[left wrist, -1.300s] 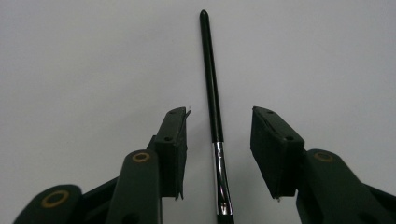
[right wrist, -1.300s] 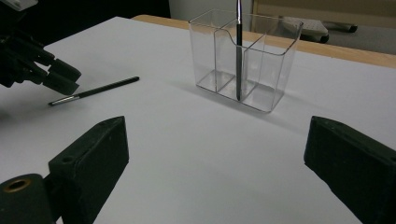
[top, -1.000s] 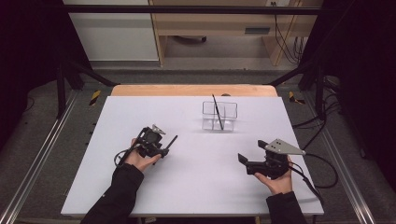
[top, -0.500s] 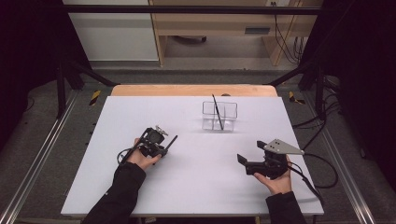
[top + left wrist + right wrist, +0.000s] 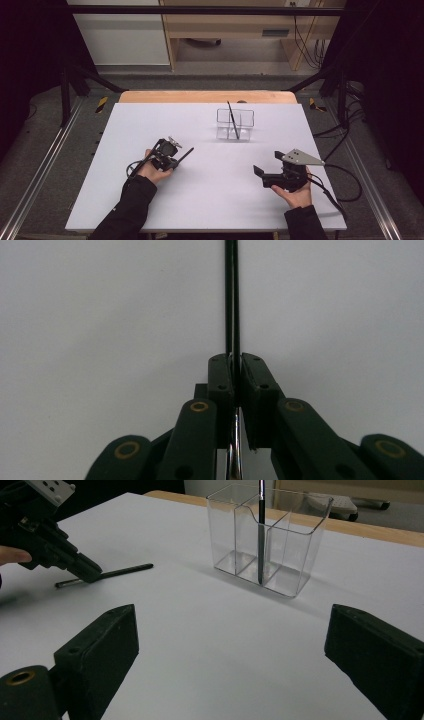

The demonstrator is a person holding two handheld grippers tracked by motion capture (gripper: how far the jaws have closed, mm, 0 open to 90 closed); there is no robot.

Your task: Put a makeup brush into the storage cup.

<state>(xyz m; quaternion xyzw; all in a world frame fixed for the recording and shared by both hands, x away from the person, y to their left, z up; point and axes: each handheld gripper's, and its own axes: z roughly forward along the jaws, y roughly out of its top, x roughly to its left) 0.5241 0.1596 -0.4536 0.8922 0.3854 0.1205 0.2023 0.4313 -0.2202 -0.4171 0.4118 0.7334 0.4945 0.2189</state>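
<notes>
My left gripper (image 5: 173,159) (image 5: 232,360) is shut on a thin black pen (image 5: 186,152) (image 5: 231,290), low over the white table (image 5: 150,120), left of centre. The pen's point sticks out beyond the jaws toward the right and away from me. In the right gripper view this same pen (image 5: 122,571) lies about level with the tabletop, with the left gripper (image 5: 82,569) clamped near its silver end. A clear divided pen holder (image 5: 235,124) (image 5: 265,535) stands at the back centre, and a second black pen (image 5: 232,119) (image 5: 260,530) leans upright in it. My right gripper (image 5: 268,162) (image 5: 232,617) is open and holds nothing, at the front right.
A wooden strip (image 5: 205,96) borders the far edge of the table. Cables (image 5: 345,175) trail off the right side. Metal rails (image 5: 40,170) run along both sides of the table. Wide bare tabletop lies between the two grippers and in front of the holder.
My left gripper has slid slightly to the right with the pen in it. The right gripper has stayed where it was, still open.
</notes>
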